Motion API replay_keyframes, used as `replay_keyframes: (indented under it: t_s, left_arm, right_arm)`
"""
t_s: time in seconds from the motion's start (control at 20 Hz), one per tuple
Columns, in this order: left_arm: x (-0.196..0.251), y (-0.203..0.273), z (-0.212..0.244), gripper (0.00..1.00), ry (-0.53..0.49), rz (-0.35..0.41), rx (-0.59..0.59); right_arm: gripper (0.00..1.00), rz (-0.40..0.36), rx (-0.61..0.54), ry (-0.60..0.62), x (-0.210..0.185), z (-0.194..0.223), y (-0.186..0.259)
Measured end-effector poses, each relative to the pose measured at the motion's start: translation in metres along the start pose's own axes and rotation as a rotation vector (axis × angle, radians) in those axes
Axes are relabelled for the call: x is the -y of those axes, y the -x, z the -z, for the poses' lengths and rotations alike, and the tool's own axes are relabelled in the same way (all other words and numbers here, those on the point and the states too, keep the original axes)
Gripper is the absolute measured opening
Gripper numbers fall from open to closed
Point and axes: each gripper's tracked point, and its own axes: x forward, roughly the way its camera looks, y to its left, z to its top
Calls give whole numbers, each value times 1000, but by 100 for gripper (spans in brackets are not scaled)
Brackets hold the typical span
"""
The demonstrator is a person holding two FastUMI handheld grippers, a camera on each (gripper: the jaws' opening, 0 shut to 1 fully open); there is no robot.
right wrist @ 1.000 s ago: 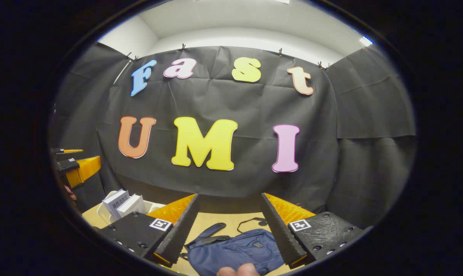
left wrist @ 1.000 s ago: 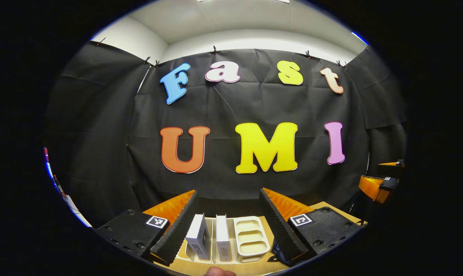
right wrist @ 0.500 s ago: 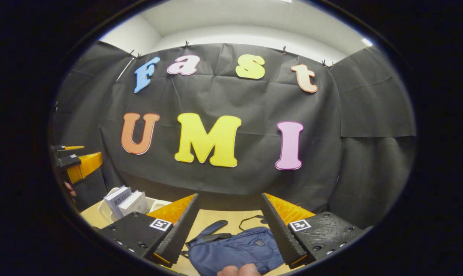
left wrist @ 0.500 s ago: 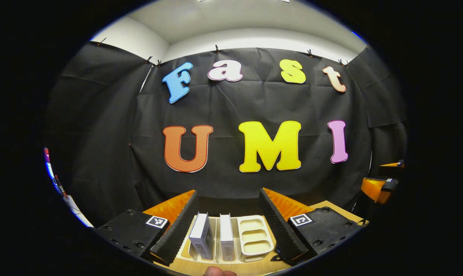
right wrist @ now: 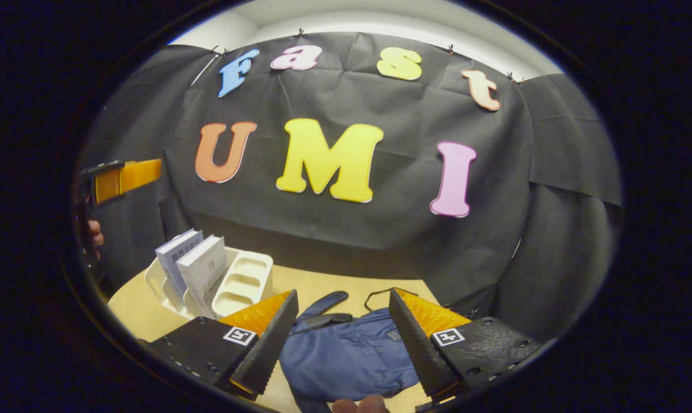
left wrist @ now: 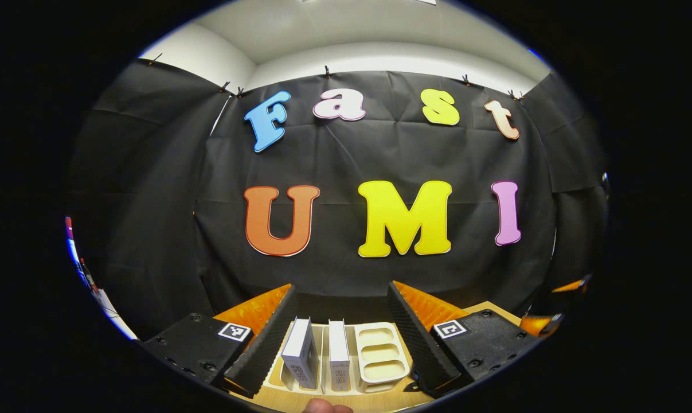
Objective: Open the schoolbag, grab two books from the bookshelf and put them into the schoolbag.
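Observation:
In the left gripper view, two white books (left wrist: 317,358) stand upright in a cream rack-style bookshelf (left wrist: 380,355) on the wooden table. My left gripper (left wrist: 343,338) hangs open above and in front of them, touching nothing. In the right gripper view, a navy blue schoolbag (right wrist: 346,358) lies flat on the table with its strap toward the wall. My right gripper (right wrist: 340,335) is open just above the bag, its fingers either side of it. The books (right wrist: 194,264) and the bookshelf (right wrist: 239,284) stand to the bag's left there, and the left gripper (right wrist: 122,178) shows at the far left.
The wooden table (right wrist: 300,281) runs up to the black cloth wall. A person's fingertip (right wrist: 360,404) shows at the bottom edge of the right gripper view. The right gripper (left wrist: 543,324) peeks in at the right edge of the left gripper view.
My right gripper has tilted downward and come closer to the schoolbag, so bag and bookshelf show more fully. The left gripper has barely moved over the books.

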Motion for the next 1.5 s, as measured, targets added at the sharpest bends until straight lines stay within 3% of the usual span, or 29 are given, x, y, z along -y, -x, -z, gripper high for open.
replay_keyframes:
  t_s: [0.3, 0.65, 1.15, 1.4, 1.5]
  left_arm:
    - [0, 0, 2, 99, 17, -3, -10]
    - [-4, 2, 4, 99, -3, -14, -18]
    - [-20, 7, 6, 99, -16, -57, -31]
    - [-22, 8, 9, 99, -18, -67, -42]
    - [-22, 7, 10, 99, -19, -68, -47]
  right_arm:
    - [96, -87, -316, 56, -28, 113, -14]
    - [96, -88, -603, 149, -35, 225, -13]
    - [96, -120, -723, 290, -40, 285, -23]
    - [99, -94, -742, 324, -34, 298, -32]
    - [96, -78, -745, 332, -31, 301, -36]
